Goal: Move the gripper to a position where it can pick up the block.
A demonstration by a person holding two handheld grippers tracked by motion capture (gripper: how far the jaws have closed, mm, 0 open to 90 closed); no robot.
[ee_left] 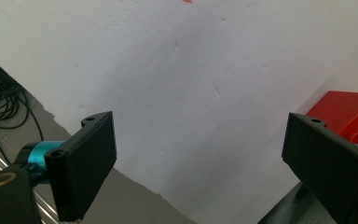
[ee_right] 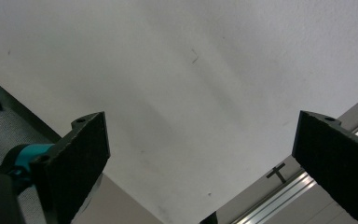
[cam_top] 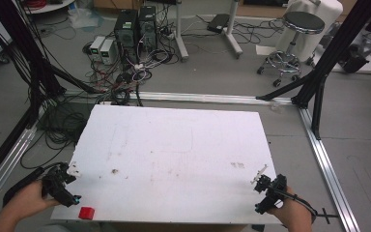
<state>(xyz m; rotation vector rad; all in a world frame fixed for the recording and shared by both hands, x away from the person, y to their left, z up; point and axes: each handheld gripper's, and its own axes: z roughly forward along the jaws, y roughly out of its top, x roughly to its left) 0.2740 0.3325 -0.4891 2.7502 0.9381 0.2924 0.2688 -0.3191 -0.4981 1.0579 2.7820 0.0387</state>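
Red plastic brick (cam_top: 86, 212), one item, studded top as seen in the left gripper view (ee_left: 349, 116). Location: near-left corner of the table, close to the near edge, lying flat on the white surface. Not held by either tool.

Left gripper (cam_top: 66, 186): held in the person's left hand (cam_top: 26, 200) at the table's left edge, just up and left of the brick and apart from it. In the left gripper view (ee_left: 200, 163) its two black jaws stand wide apart with nothing between them; the brick sits beyond the right-hand jaw, partly hidden by it. A teal fitting shows at the base of the left-hand jaw.

Right gripper (cam_top: 265, 186): held in the person's right hand (cam_top: 294, 215) at the near-right corner of the table, well apart from the brick. In the right gripper view (ee_right: 200, 158) its jaws are likewise spread wide and empty, over bare white board and the table's edge.

Table (cam_top: 174, 145): white board, rectangular, faintly scuffed, with small brownish marks near the left-centre and a grey smudge toward the right.

Surroundings: aluminium frame rails (cam_top: 326, 164) on the grey floor around the table; black uprights at both sides; tangled cables (cam_top: 121, 82) and two dark computer towers (cam_top: 135, 26) beyond the far edge; a round black stool (cam_top: 299, 29) on a chrome wheeled base at far right.
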